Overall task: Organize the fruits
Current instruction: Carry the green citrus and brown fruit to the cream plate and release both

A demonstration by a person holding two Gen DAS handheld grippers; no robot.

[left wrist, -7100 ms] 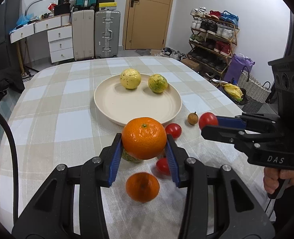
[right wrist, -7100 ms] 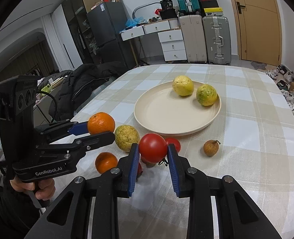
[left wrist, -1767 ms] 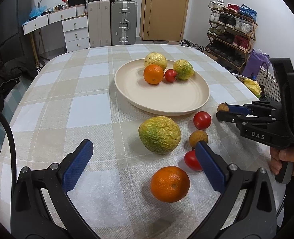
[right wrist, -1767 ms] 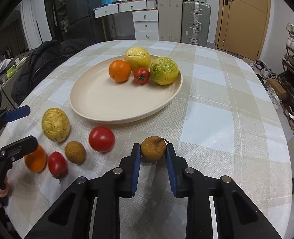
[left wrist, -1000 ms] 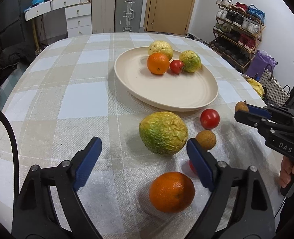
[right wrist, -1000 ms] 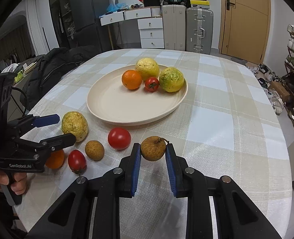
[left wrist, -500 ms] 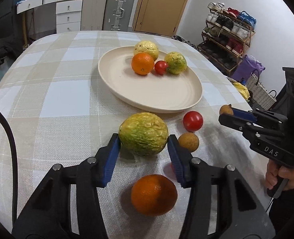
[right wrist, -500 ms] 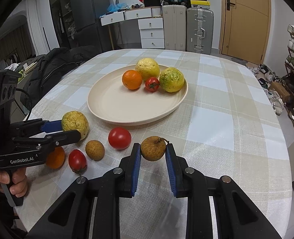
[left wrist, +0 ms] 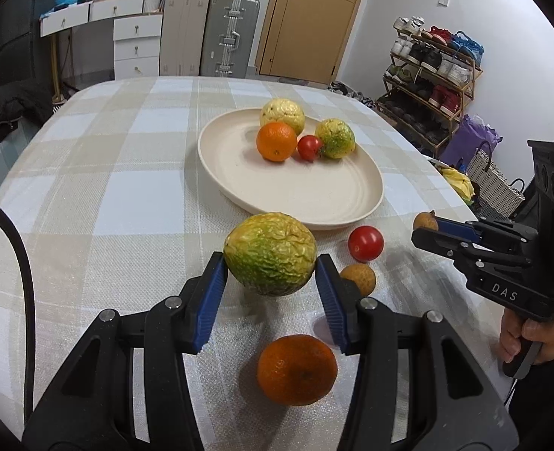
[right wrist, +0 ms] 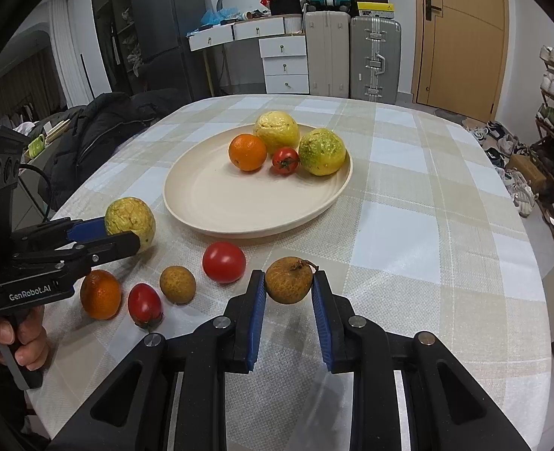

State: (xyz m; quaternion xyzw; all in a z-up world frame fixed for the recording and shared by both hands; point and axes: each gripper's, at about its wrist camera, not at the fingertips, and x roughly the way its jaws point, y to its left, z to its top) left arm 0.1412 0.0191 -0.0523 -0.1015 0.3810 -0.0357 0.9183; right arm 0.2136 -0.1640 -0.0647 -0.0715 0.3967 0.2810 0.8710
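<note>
Fruit (left wrist: 270, 255) sits clamped in the left hand-held gripper (left wrist: 270, 282), whose jaws just closed. Plate (left wrist: 352, 203) lies straight ahead; right hand-held gripper (right wrist: 288, 304) grips a longan (right wrist: 288, 280).

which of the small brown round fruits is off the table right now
The small brown round fruit with a stem, clamped in the right gripper above the checked tablecloth. The other brown fruit lies on the cloth beside the red tomatoes.
</note>
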